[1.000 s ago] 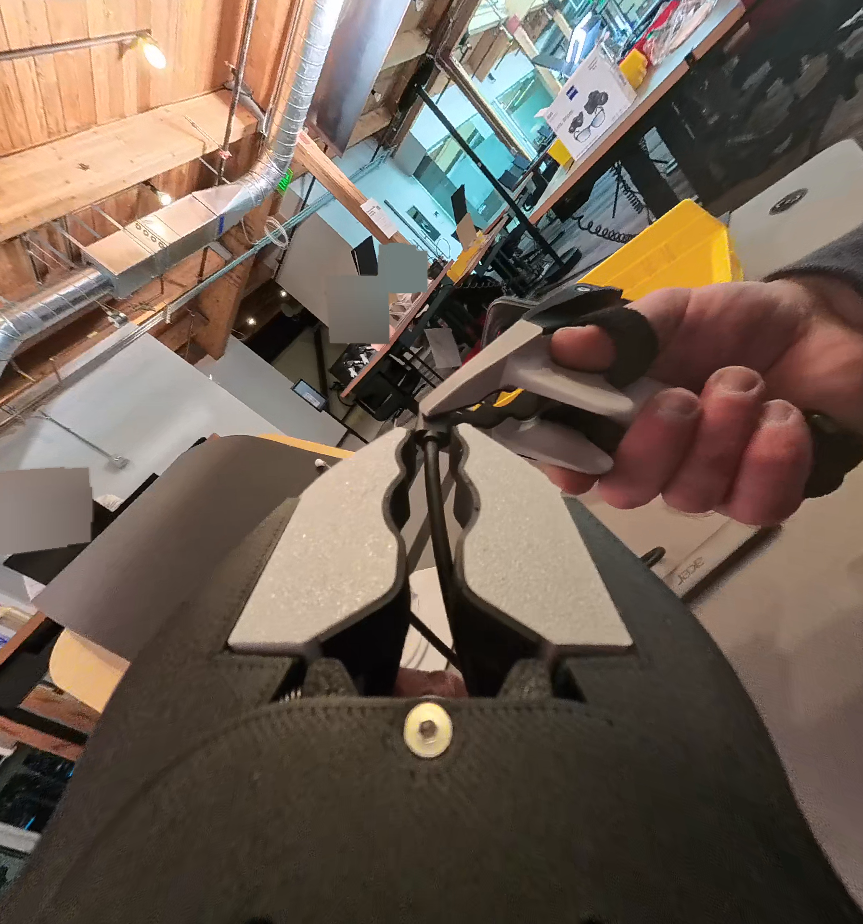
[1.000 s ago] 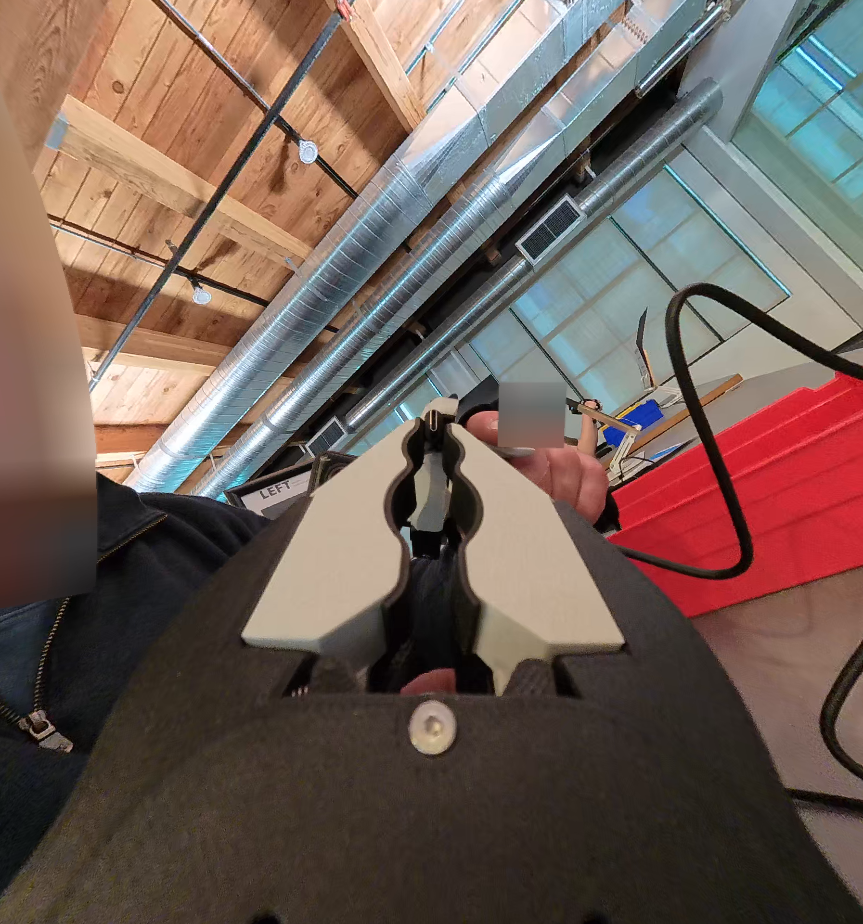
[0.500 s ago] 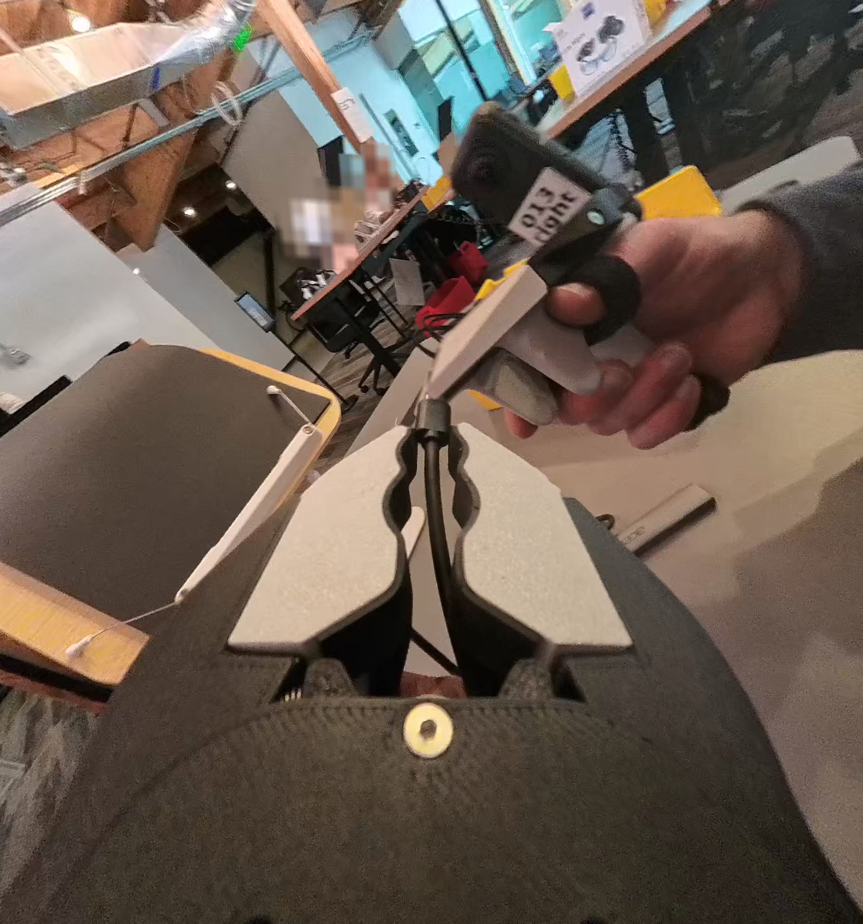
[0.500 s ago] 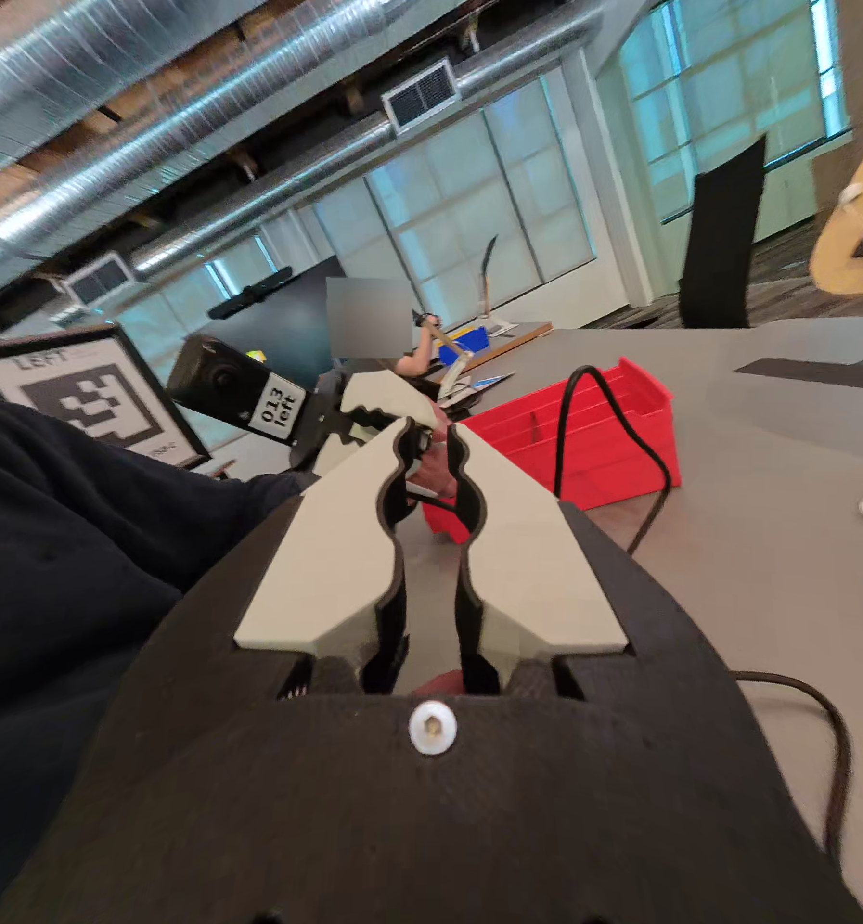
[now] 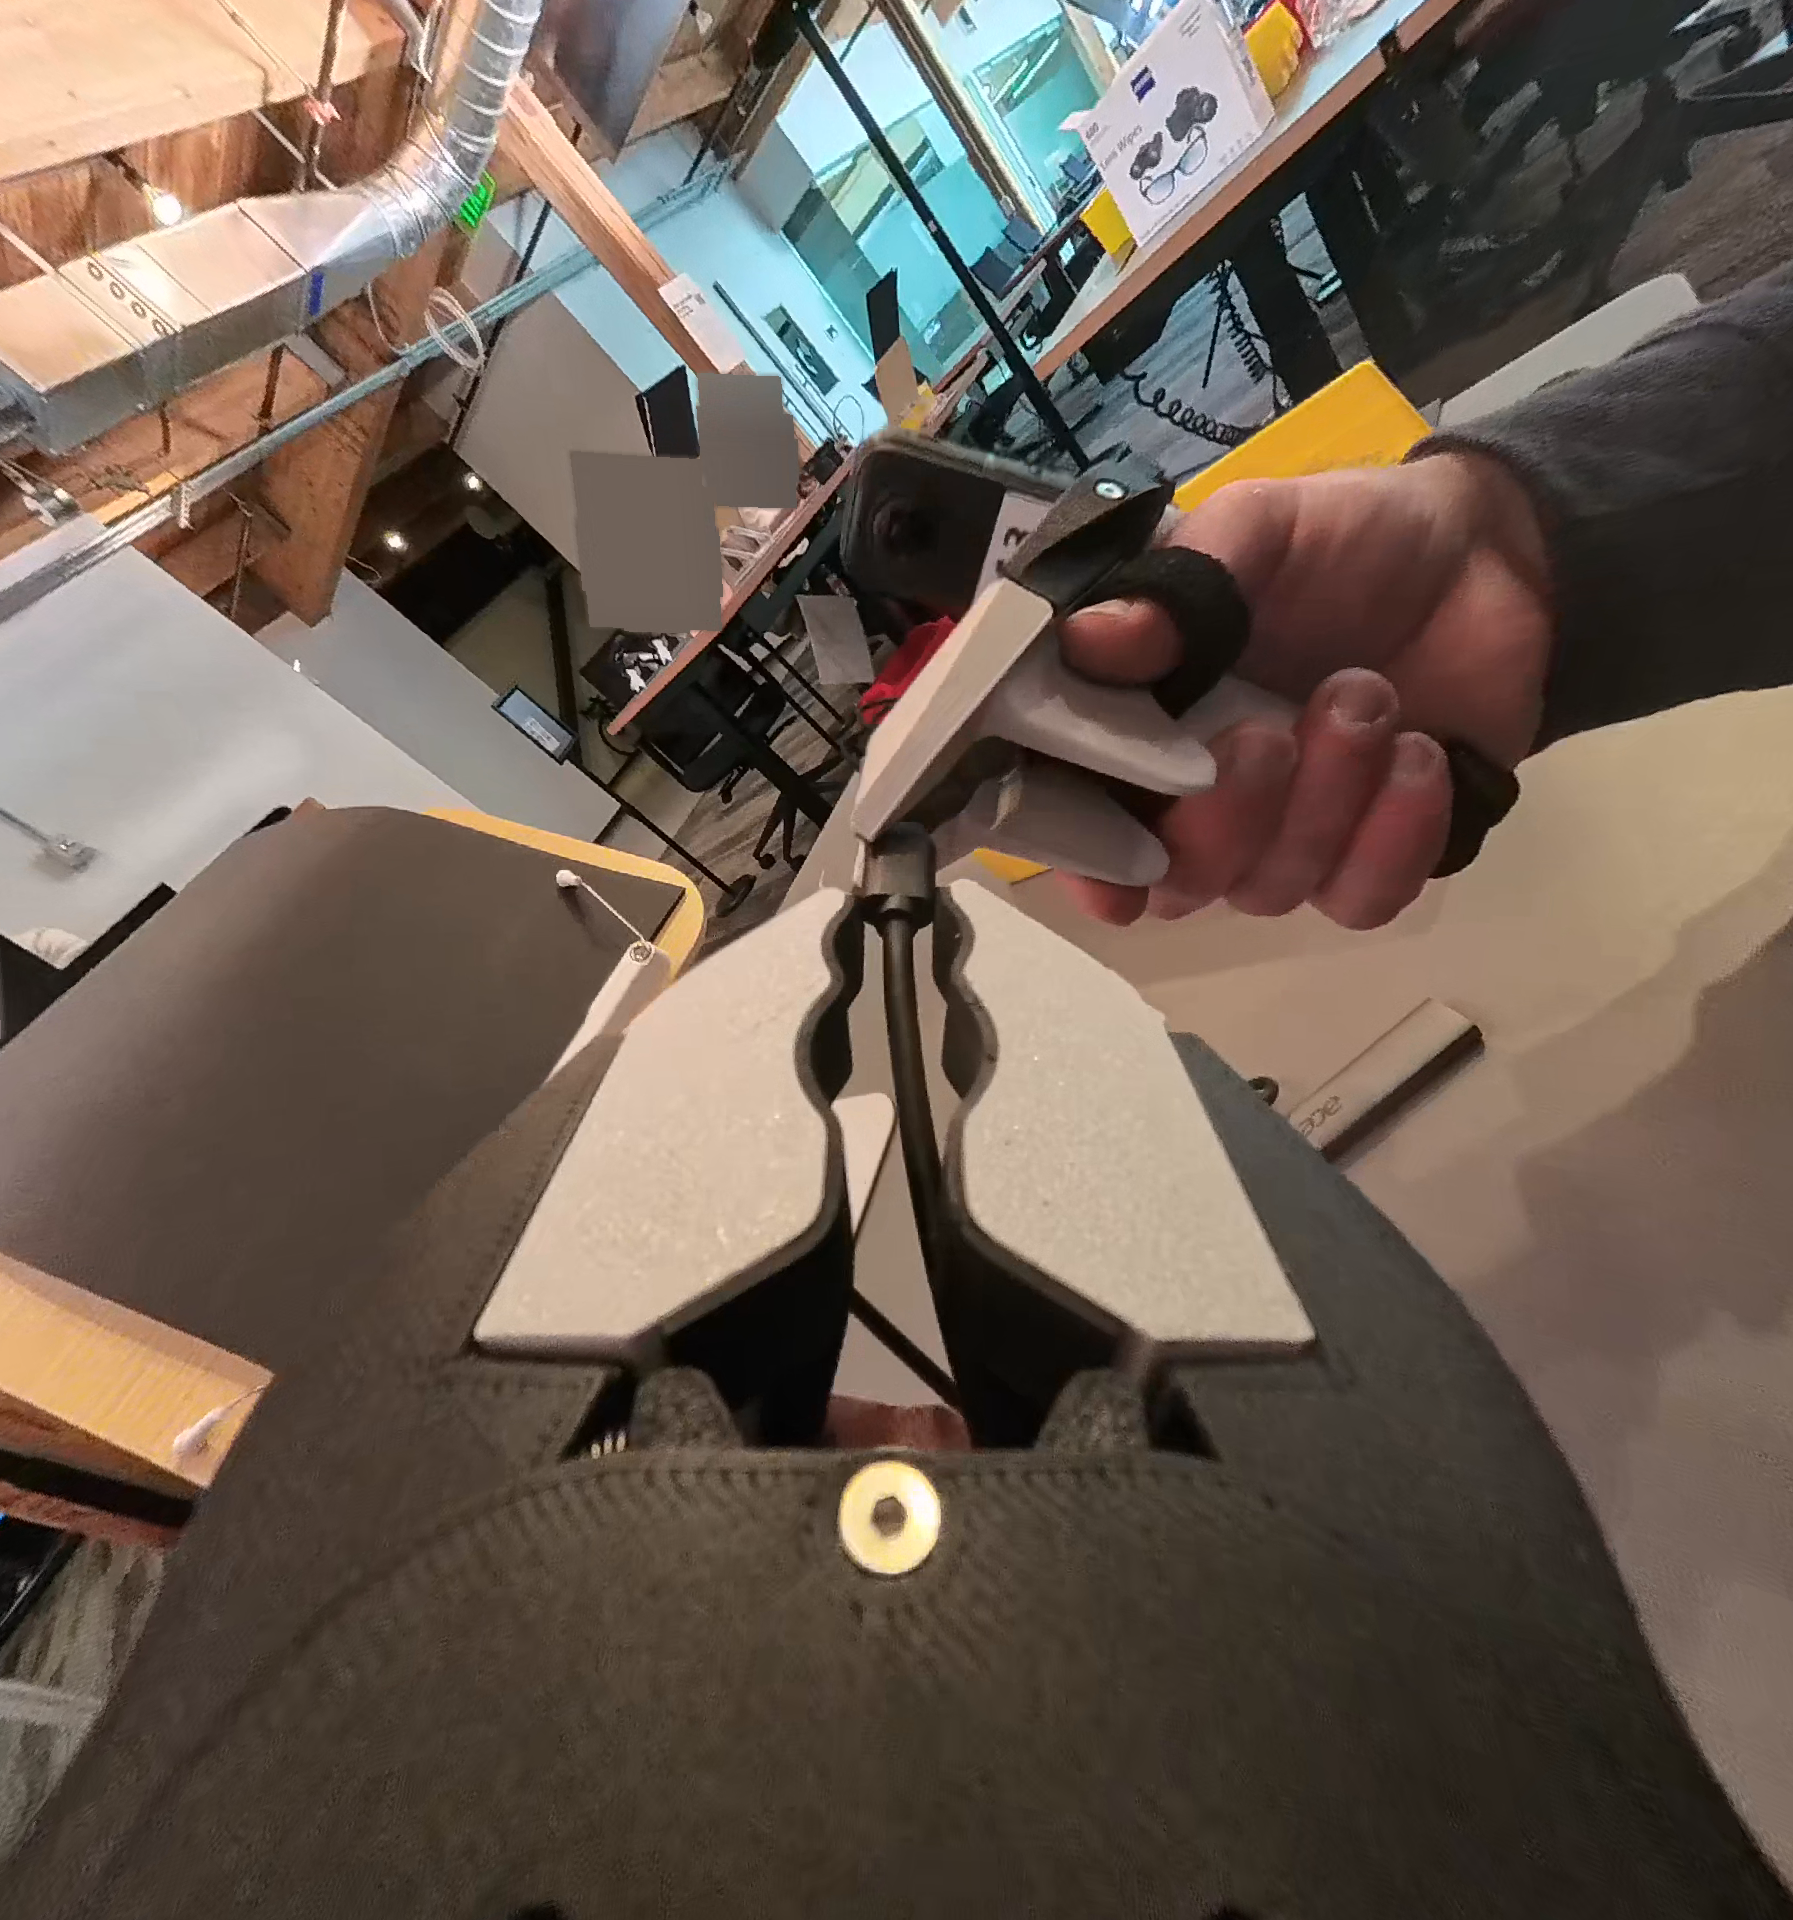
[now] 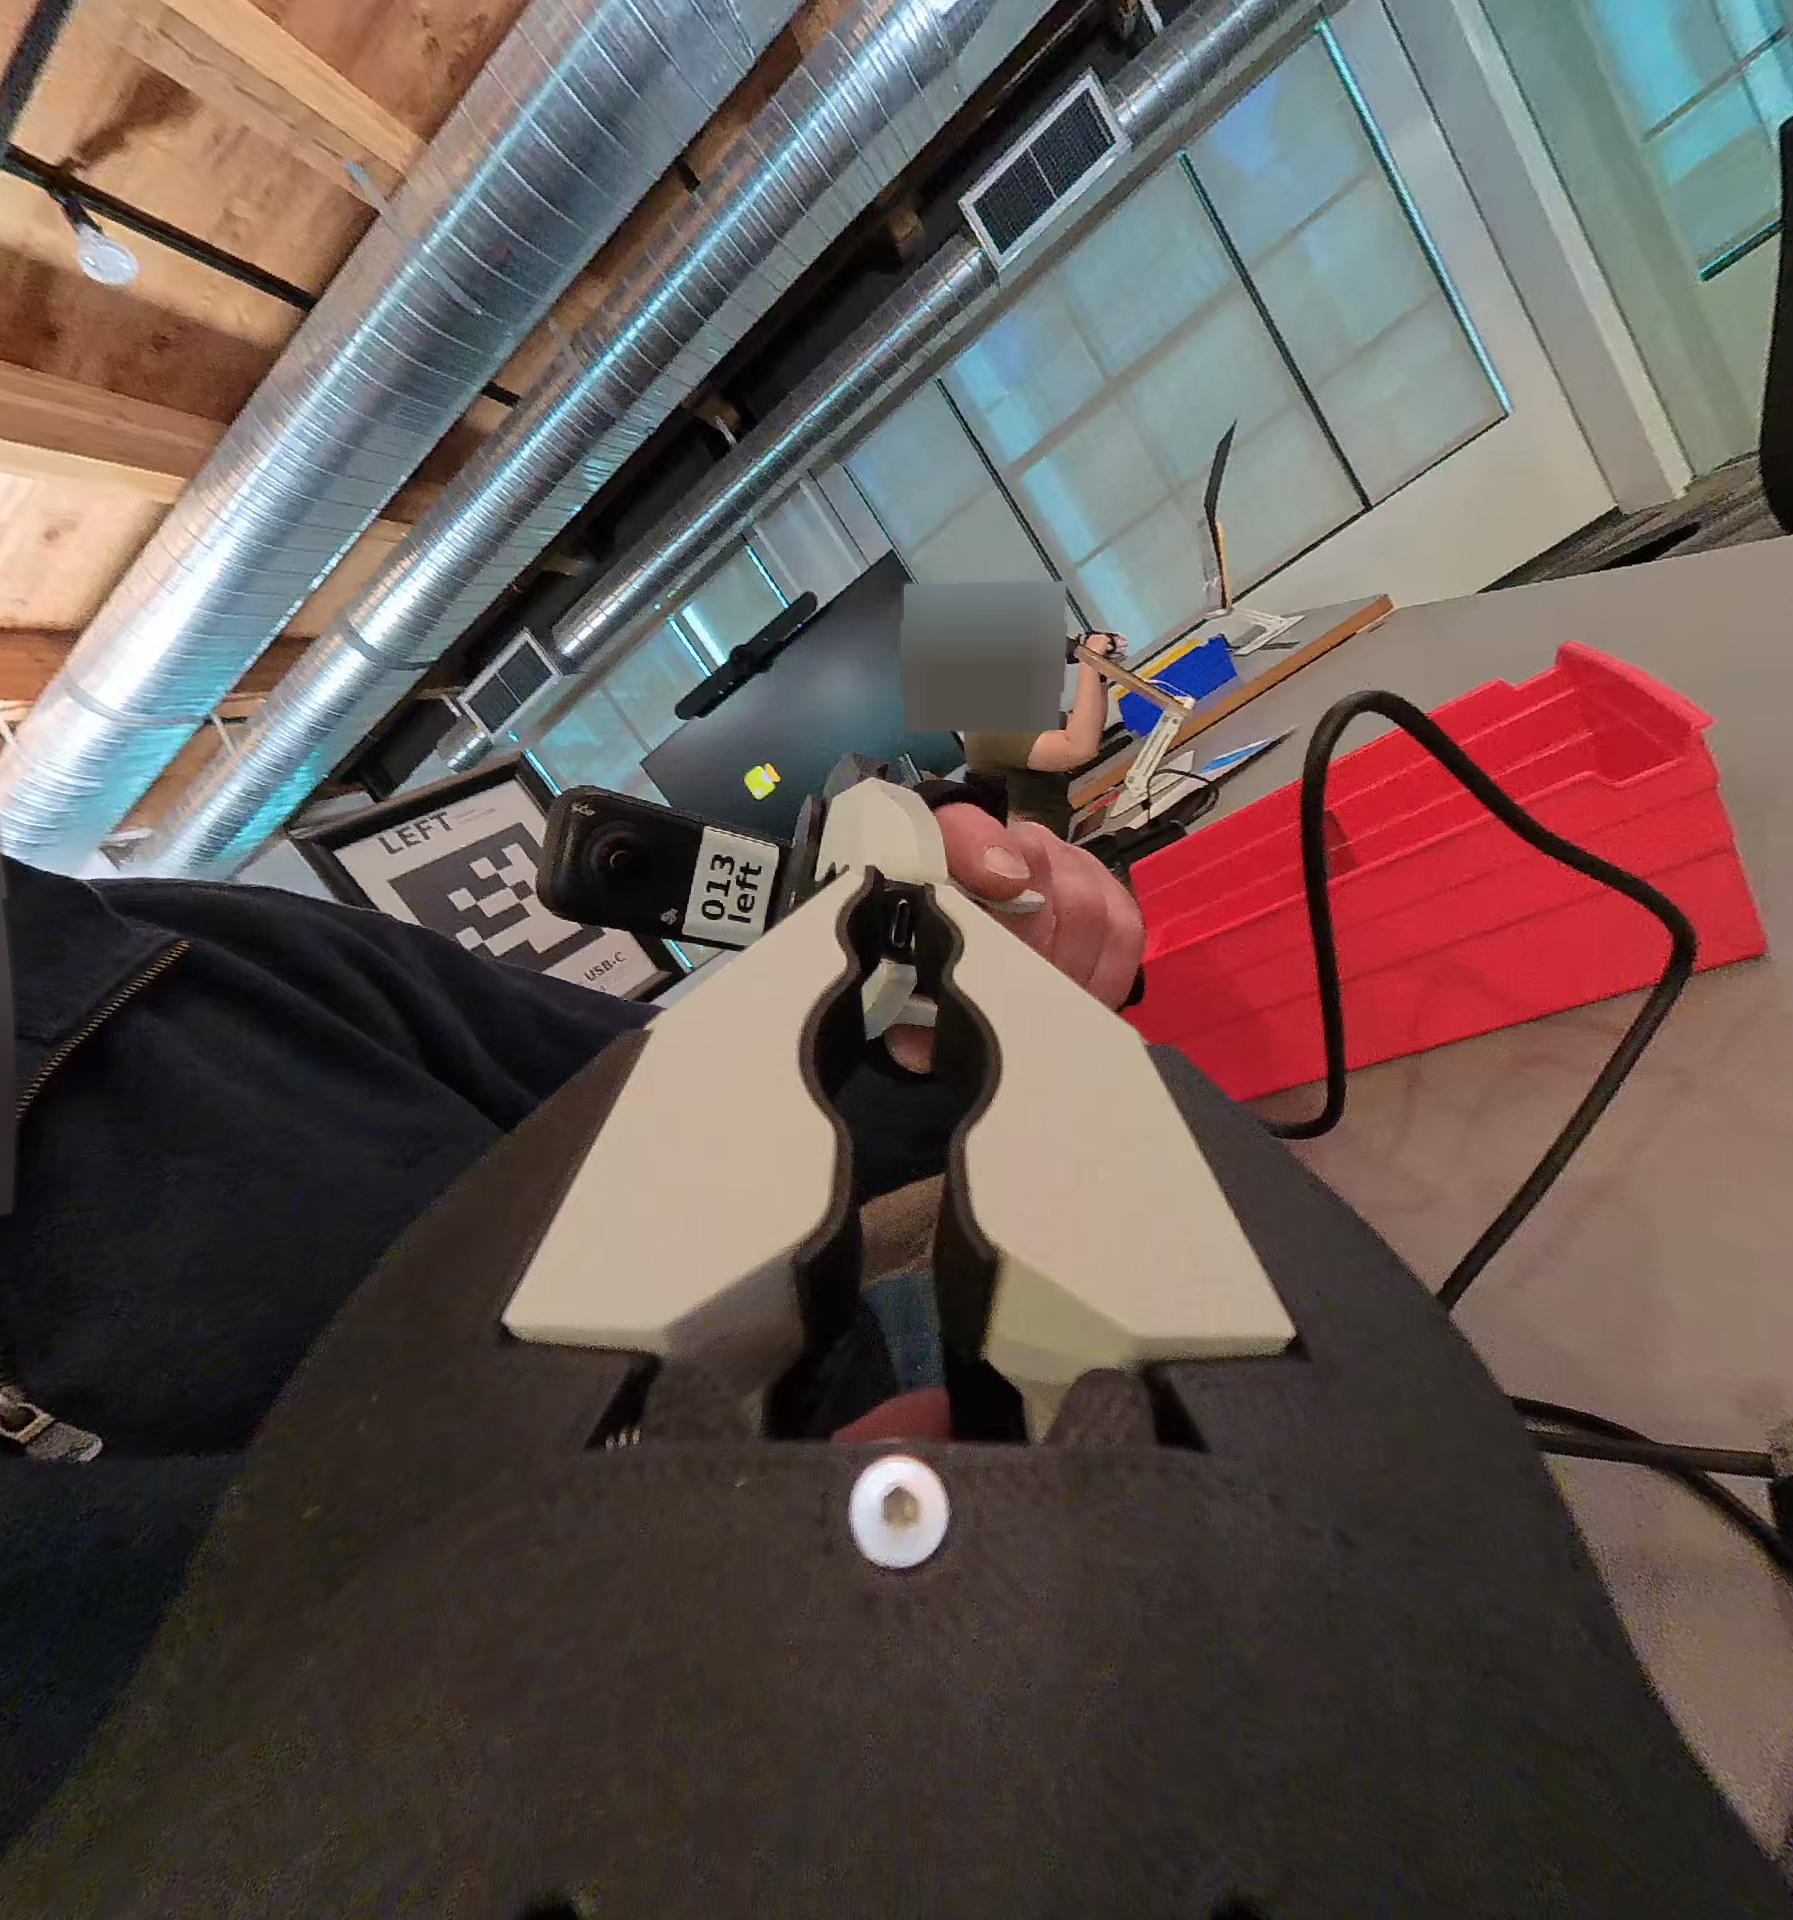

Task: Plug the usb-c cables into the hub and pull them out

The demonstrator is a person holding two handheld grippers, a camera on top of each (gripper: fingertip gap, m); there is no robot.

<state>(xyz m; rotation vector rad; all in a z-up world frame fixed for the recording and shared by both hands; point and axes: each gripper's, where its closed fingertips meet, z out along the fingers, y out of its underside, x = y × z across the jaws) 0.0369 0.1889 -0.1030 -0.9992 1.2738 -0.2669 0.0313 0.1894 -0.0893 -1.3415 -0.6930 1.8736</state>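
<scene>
Grey table (image 5: pixel 1702 831): hub (image 5: pixel 1391 1081) lies far right, nothing plugged; left gripper (image 5: pixel 894 914) clamps the cable (image 5: pixel 907 1039); right gripper (image 6: pixel 897 906) narrow, its hold unclear.

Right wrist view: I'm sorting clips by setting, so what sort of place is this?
Probably an open-plan workshop or lab office: bare metal ducts under a wooden ceiling, long tables, and a red parts bin.
</scene>
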